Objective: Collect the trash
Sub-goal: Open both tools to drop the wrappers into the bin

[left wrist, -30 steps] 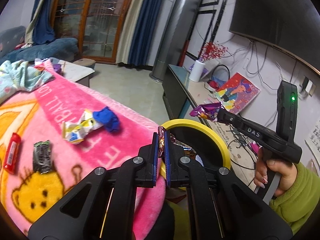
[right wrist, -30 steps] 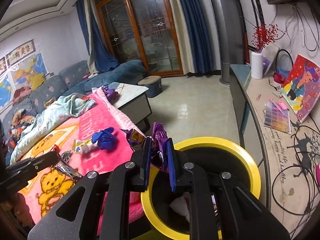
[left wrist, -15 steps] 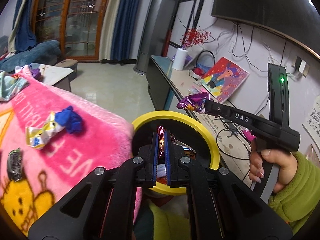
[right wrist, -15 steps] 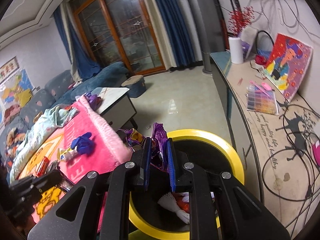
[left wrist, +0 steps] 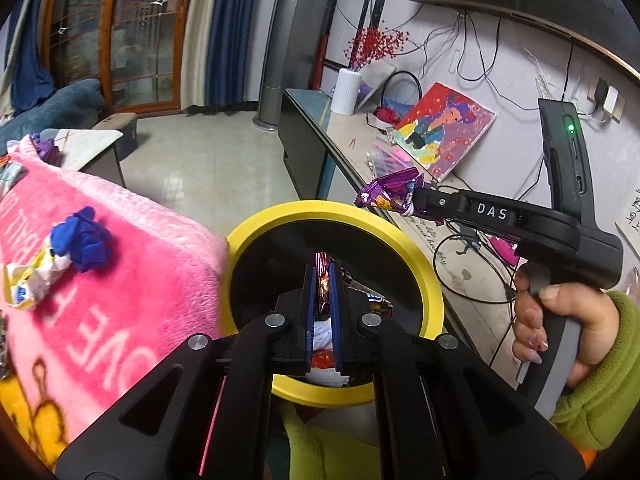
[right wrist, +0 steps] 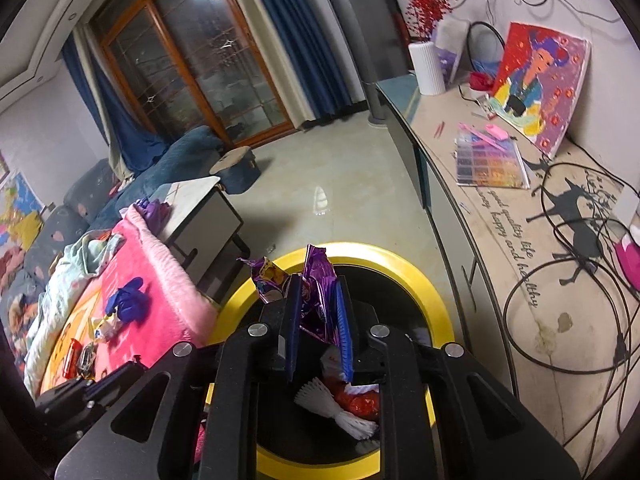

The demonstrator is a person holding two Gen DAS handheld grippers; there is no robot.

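left fingers: left gripper [left wrist: 323, 280] pinched nearly shut on a thin red-gold foil wrapper [left wrist: 320, 276], held over the bin mouth
right fingers: right gripper [right wrist: 318, 300] closed on a crumpled purple foil snack wrapper [right wrist: 316, 280]; jaws a little apart, wrapper bunched between them, held above the bin rim
handling: both wrappers look light, crinkly, slick, not fragile; pinch a bunched fold rather than a flat edge; likely to cling to the pads on release
bin: round black bin with yellow rim [right wrist: 420, 280] holds white pleated paper [right wrist: 340, 412] and red wrapper scrap [right wrist: 360, 400]
blanket: pink fleece blanket [left wrist: 140, 264] still carries a blue crumpled wad [left wrist: 86, 240] and a yellow-white wrapper [left wrist: 32, 276]
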